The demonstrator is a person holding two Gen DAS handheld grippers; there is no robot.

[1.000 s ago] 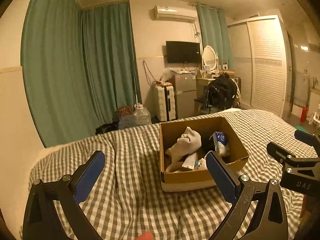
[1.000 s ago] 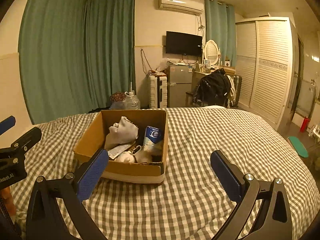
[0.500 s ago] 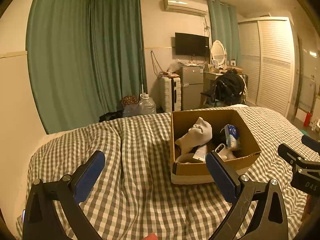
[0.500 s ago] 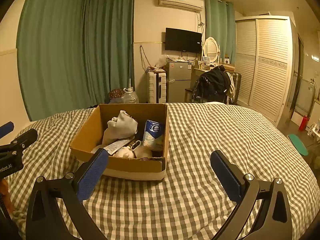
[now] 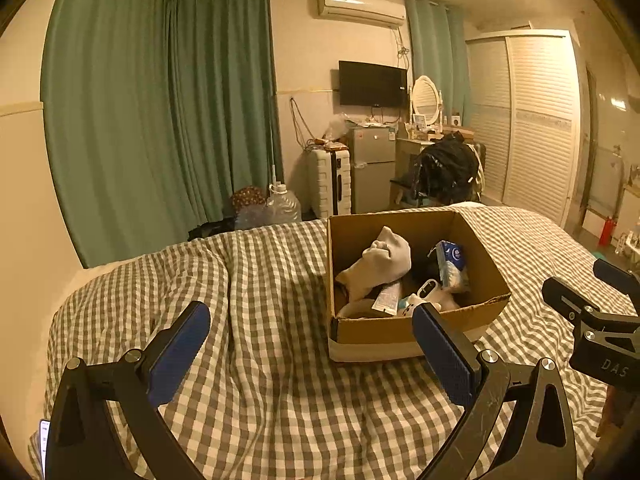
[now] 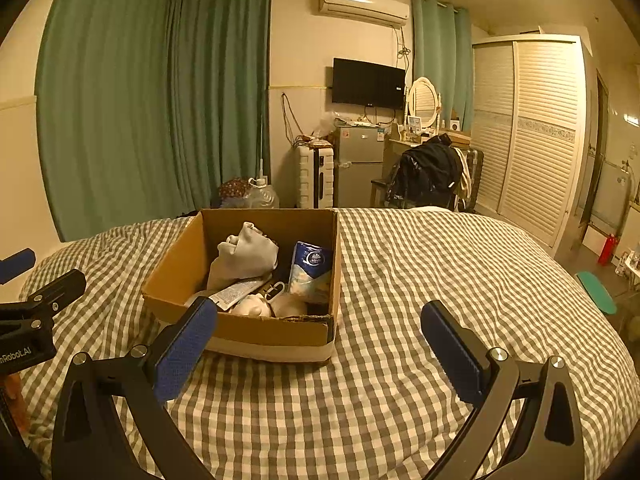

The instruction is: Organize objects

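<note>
An open cardboard box (image 5: 492, 276) (image 6: 168, 268) stands on the checked bed cover. Inside lie a grey sock (image 5: 380, 264) (image 6: 244, 256), a blue-and-white pack (image 5: 452, 264) (image 6: 310, 272), a tube (image 6: 236, 292) and small white items (image 6: 256, 306). My left gripper (image 5: 310, 344) is open and empty, near the box's front left. My right gripper (image 6: 318, 338) is open and empty, just in front of the box; it also shows at the right edge of the left wrist view (image 5: 592, 312).
The checked bed cover (image 6: 440, 280) spreads all around, with a raised fold (image 5: 208, 264) left of the box. Beyond the bed stand green curtains (image 5: 160, 120), a suitcase (image 6: 316, 178), a small fridge (image 6: 358, 164), a chair with a black coat (image 6: 428, 174) and a wardrobe (image 6: 532, 132).
The box has slid right in the left wrist view as that gripper turned left. In the right wrist view the box has come slightly closer. Both grippers stay open.
</note>
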